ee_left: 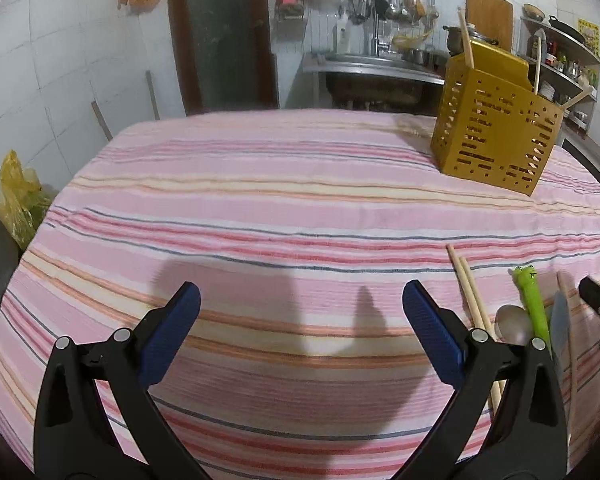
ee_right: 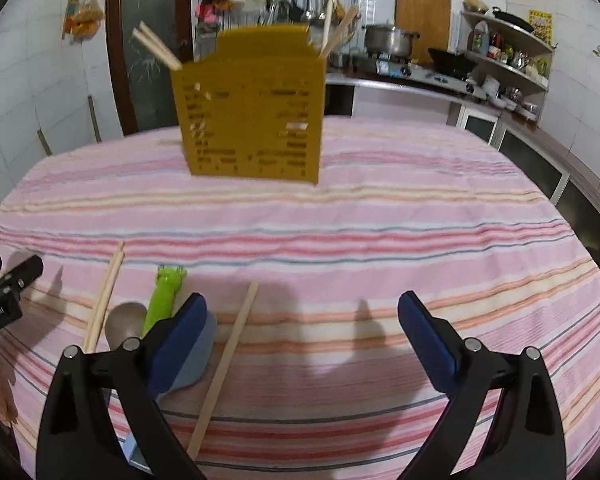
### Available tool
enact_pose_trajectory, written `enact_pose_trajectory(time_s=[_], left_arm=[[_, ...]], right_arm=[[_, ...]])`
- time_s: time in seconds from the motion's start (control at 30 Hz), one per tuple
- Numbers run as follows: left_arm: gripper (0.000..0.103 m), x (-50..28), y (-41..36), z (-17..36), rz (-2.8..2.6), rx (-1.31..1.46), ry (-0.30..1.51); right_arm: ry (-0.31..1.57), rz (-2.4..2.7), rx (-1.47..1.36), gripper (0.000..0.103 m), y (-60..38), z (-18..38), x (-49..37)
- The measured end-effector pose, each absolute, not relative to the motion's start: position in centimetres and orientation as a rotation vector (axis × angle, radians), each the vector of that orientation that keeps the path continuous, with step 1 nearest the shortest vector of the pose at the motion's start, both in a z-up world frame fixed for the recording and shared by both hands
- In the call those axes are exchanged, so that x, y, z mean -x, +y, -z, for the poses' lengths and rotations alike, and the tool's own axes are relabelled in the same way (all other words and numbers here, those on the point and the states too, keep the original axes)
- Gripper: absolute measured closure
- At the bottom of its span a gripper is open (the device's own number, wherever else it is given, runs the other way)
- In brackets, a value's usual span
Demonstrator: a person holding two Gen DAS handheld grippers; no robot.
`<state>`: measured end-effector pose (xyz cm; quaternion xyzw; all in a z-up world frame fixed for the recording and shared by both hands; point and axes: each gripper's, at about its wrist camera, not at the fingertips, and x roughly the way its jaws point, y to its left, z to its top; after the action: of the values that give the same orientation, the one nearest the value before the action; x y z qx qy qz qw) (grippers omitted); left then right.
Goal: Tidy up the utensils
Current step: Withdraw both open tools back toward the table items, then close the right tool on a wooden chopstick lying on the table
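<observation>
A yellow perforated utensil holder [ee_left: 496,136] [ee_right: 252,112] stands at the far side of the striped table, with several wooden chopsticks [ee_right: 156,46] sticking out. Loose on the cloth lie a pair of chopsticks [ee_left: 472,300] [ee_right: 104,296], a metal spoon [ee_left: 512,324] [ee_right: 124,322], a green cartoon-handled utensil [ee_left: 534,300] [ee_right: 164,300], a single chopstick [ee_right: 228,364] and a grey-blue spatula [ee_right: 198,356]. My left gripper [ee_left: 300,304] is open and empty, left of the utensils. My right gripper [ee_right: 300,312] is open and empty, its left finger [ee_right: 180,340] over the spatula.
The table carries a pink striped cloth [ee_left: 260,208] [ee_right: 420,220]. Behind it are a sink counter [ee_left: 372,68], hanging ladles, a stove with pots [ee_right: 396,40] and shelves [ee_right: 508,56]. A yellow bag [ee_left: 16,200] sits off the table's left edge.
</observation>
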<state>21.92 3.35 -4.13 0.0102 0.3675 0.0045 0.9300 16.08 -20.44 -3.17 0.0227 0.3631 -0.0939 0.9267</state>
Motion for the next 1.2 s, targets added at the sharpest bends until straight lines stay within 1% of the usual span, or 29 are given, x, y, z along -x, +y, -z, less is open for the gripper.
enact_pose_trajectory(time_s=[0.03, 0.1, 0.13, 0.17, 0.2, 0.23, 0.3, 0.37, 0.4, 0.47, 0.53, 0.7, 0.9, 1.2], left_arm=[[0.005, -22.1, 3.4, 4.3, -0.009, -0.014, 0.761], [0.005, -22.2, 3.5, 4.5, -0.011, 0.0, 0.775], [0.005, -22.3, 3.5, 4.5, -0.012, 0.003, 0.779], [0.005, -22.3, 3.5, 4.6, -0.013, 0.004, 0.782], [0.005, -22.3, 3.5, 4.6, -0.014, 0.005, 0.782], [0.005, -22.3, 3.4, 4.6, -0.014, 0.006, 0.782], [0.005, -22.3, 3.3, 4.6, -0.015, 0.008, 0.783], [0.005, -22.3, 3.1, 4.5, -0.01, 0.014, 0.786], [0.005, -22.3, 2.7, 4.4, -0.003, 0.017, 0.79], [0.005, -22.2, 2.2, 4.2, 0.011, 0.021, 0.797], [0.005, -22.1, 1.3, 3.9, 0.037, 0.027, 0.805], [0.005, -22.1, -1.0, 3.9, 0.067, 0.013, 0.832], [0.005, -22.6, -2.9, 5.6, 0.058, -0.014, 0.887], [0.005, -22.9, -2.6, 6.5, 0.067, 0.01, 0.905]], right_arm=[[0.759, 0.198, -0.035, 0.01, -20.3, 3.3, -16.3], [0.786, 0.199, -0.022, 0.015, -19.9, 3.7, -16.7], [0.801, 0.195, -0.022, 0.025, -19.8, 3.9, -16.9], [0.827, 0.189, -0.032, 0.033, -19.8, 4.3, -17.2], [0.841, 0.184, -0.044, 0.036, -19.8, 4.3, -17.3], [0.855, 0.172, -0.065, 0.042, -19.9, 4.5, -17.5], [0.866, 0.165, -0.094, 0.046, -19.9, 4.6, -17.5], [0.88, 0.165, -0.1, 0.062, -19.7, 4.7, -17.7], [0.883, 0.159, -0.107, 0.065, -19.6, 4.7, -17.8], [0.883, 0.15, -0.099, 0.08, -19.3, 4.8, -17.9], [0.879, 0.136, -0.108, 0.09, -19.5, 4.7, -18.0], [0.882, 0.1, -0.128, 0.093, -21.2, 4.4, -18.0], [0.889, 0.078, -0.146, 0.095, -23.1, 4.5, -17.9], [0.869, 0.076, -0.162, 0.095, -23.3, 4.7, -17.6]])
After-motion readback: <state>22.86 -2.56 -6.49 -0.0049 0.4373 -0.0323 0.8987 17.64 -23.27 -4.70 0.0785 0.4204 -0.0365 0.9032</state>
